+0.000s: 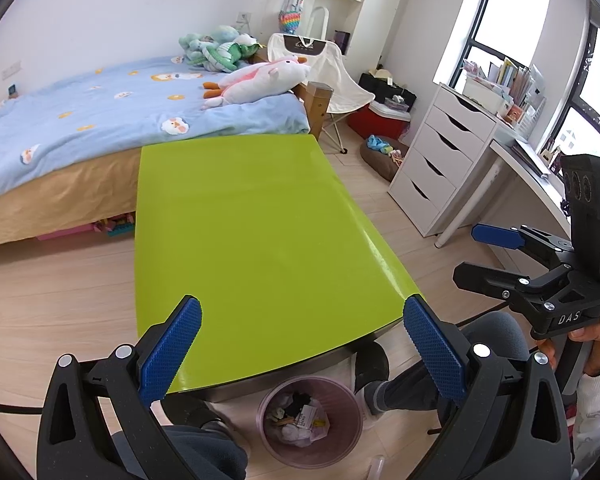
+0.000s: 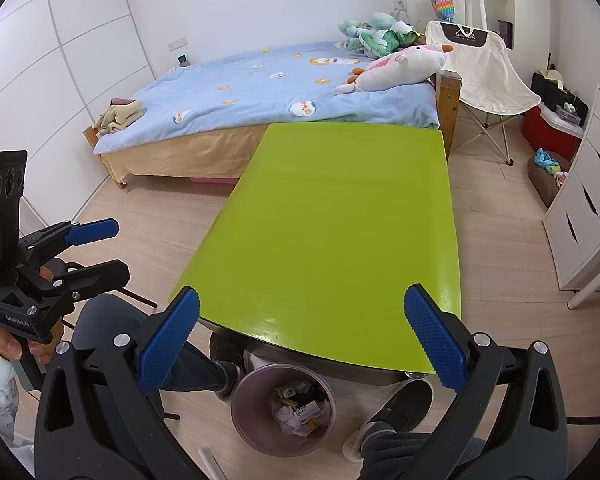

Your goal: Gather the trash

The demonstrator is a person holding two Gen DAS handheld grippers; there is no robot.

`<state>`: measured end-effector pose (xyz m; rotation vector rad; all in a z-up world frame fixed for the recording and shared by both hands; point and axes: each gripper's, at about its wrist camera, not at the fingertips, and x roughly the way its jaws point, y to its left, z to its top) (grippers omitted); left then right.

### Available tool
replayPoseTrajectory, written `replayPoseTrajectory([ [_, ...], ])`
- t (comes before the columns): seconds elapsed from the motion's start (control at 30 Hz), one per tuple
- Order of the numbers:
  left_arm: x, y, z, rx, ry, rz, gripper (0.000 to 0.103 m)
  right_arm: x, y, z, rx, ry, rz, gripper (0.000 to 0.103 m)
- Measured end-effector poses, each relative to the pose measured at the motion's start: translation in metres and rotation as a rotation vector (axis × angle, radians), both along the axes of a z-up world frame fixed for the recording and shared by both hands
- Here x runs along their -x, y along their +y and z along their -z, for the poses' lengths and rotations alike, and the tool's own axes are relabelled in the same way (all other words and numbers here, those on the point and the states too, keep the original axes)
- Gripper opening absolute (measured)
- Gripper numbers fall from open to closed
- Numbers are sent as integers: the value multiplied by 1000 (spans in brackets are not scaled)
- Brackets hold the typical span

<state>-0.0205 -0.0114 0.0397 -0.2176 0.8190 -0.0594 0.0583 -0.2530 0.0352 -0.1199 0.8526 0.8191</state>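
Note:
A pinkish trash bin (image 1: 311, 420) stands on the floor at the near edge of a lime-green table (image 1: 252, 232). It holds crumpled paper and wrappers (image 1: 300, 420). The bin also shows in the right wrist view (image 2: 284, 408), with the table (image 2: 332, 232) beyond it. My left gripper (image 1: 302, 340) is open and empty above the table's near edge. My right gripper (image 2: 302, 340) is open and empty there too. The right gripper shows at the right of the left wrist view (image 1: 484, 256), open. The left gripper shows at the left of the right wrist view (image 2: 104, 250), open.
A bed with a blue cover (image 1: 100, 120) and plush toys (image 1: 256, 80) lies beyond the table. A white folding chair (image 2: 484, 72), a white drawer unit (image 1: 440, 160) and a desk (image 1: 528, 184) stand at the right. The person's legs and shoes (image 2: 404, 404) flank the bin.

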Motion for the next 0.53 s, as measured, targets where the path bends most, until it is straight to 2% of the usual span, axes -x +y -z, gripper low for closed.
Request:
replayPoseTrajectory([
  [0.3,0,0,0,-5,-1,0,97,0,1,-1,1,1,-1,100],
  [0.53,-4,0,1,-39,3,-14,97,-1,0,0,1,1,0,100],
])
